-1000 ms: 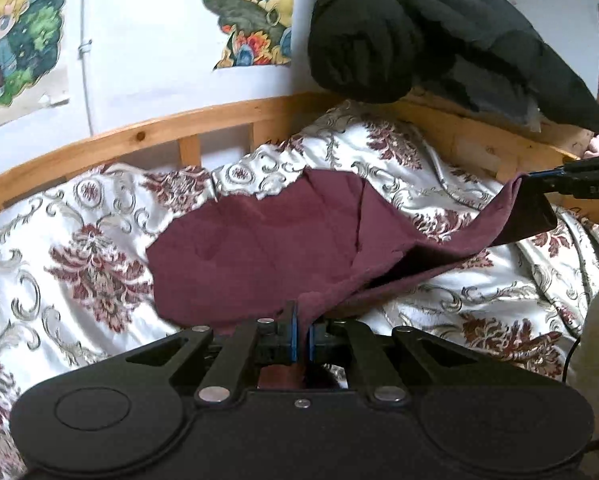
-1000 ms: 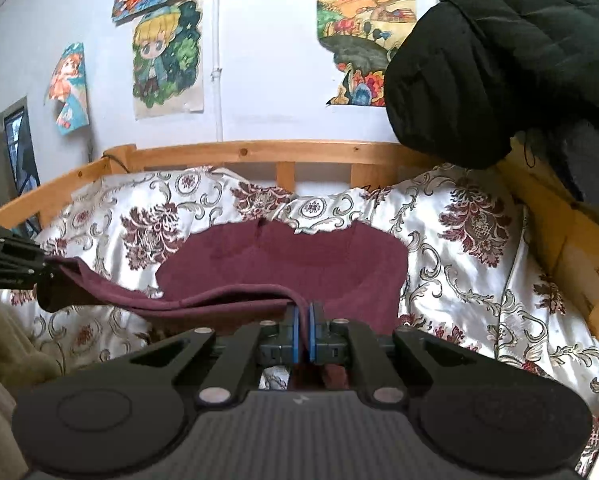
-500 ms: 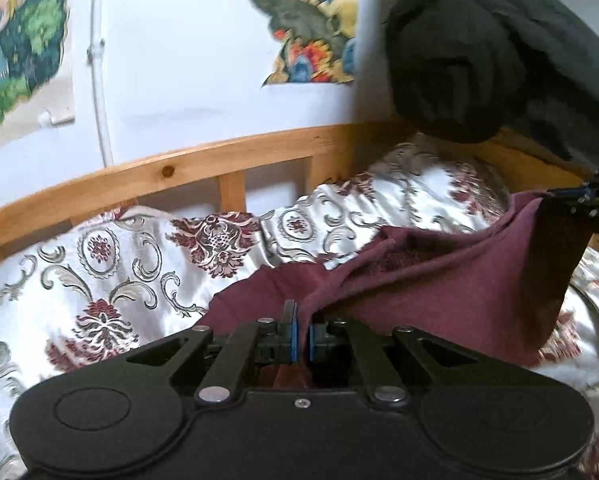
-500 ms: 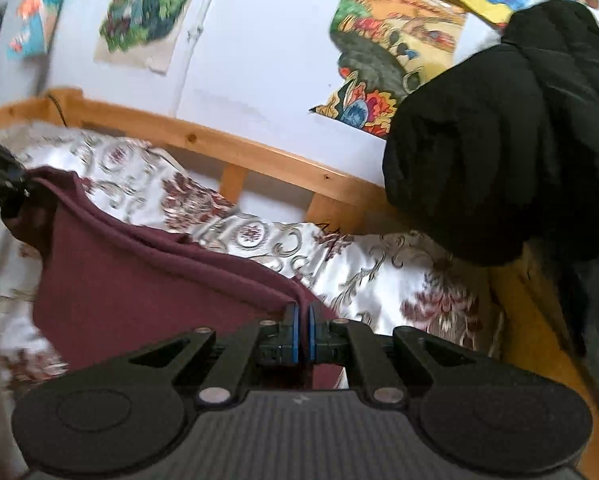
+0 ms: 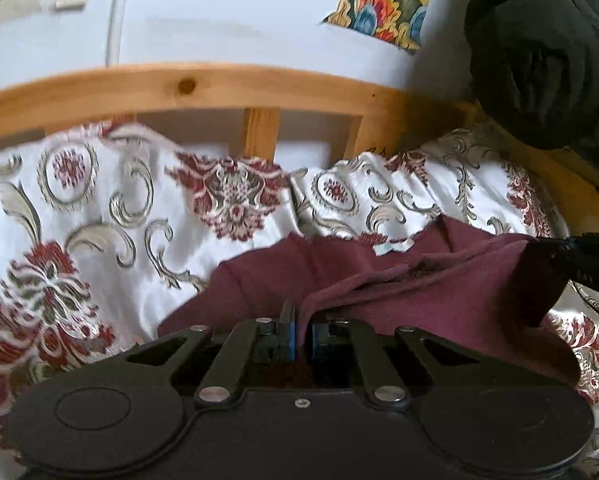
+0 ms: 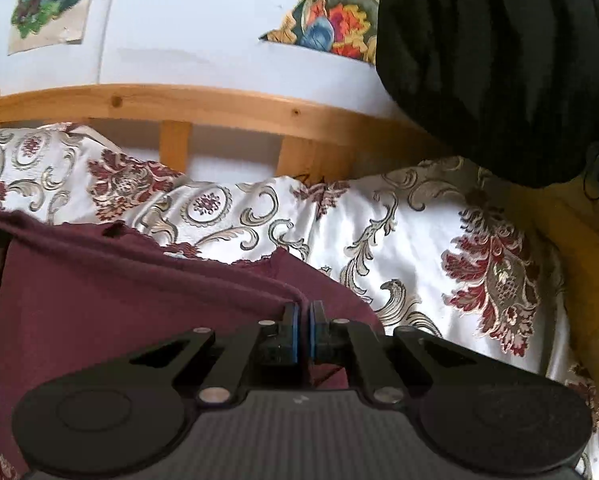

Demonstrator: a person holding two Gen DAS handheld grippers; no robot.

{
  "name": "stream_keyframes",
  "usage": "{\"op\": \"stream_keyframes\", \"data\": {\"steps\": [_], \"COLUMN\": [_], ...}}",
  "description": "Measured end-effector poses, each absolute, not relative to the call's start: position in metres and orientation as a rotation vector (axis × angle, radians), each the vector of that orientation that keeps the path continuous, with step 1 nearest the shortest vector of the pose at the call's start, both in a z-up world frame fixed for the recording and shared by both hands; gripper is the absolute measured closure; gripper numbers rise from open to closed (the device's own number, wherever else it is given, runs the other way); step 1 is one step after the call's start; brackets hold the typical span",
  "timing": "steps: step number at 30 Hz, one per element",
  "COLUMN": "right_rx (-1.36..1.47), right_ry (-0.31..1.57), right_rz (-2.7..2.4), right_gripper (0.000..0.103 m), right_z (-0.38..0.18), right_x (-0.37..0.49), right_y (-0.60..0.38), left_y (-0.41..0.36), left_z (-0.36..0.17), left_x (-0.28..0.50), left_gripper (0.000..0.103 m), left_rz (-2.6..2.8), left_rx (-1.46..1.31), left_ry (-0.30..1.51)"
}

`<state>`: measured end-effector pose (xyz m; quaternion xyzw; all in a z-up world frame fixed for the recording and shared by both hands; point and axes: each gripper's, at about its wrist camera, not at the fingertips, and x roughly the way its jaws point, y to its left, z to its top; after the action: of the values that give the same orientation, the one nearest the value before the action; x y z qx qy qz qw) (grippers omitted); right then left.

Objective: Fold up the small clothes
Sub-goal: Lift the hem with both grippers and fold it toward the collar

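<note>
In the left wrist view, the left gripper is pinching an edge of the maroon garment, its blue pads nearly together with cloth bunched between them; the garment is stretching rightward to the right gripper, its long axis running between the two, above the patterned bedspread. In the right wrist view, the right gripper is clamping the other end, the maroon garment trailing left over the bedspread toward the wooden bed rail. Both ends look equally held, so the fold probably depends on carrying this edge forward.
</note>
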<state>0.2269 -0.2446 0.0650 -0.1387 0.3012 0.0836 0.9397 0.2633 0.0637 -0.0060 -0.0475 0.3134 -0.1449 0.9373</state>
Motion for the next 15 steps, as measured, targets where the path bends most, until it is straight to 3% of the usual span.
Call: {"op": "stream_keyframes", "data": {"steps": [8,15], "right_rx": [-0.299,-0.239], "right_ry": [0.632,0.671], "right_rz": [0.149,0.114], "right_gripper": [0.097,0.097], "right_z": [0.05,0.037], "right_x": [0.247,0.266], "right_y": [-0.234,-0.236], "left_y": [0.09,0.104], "left_z": [-0.021,-0.022], "left_x": [0.274,0.278], "left_gripper": [0.072,0.047], "left_rz": [-0.311,-0.333], "left_rx": [-0.224,-0.305], "left_ry": [0.649,0.675]}}
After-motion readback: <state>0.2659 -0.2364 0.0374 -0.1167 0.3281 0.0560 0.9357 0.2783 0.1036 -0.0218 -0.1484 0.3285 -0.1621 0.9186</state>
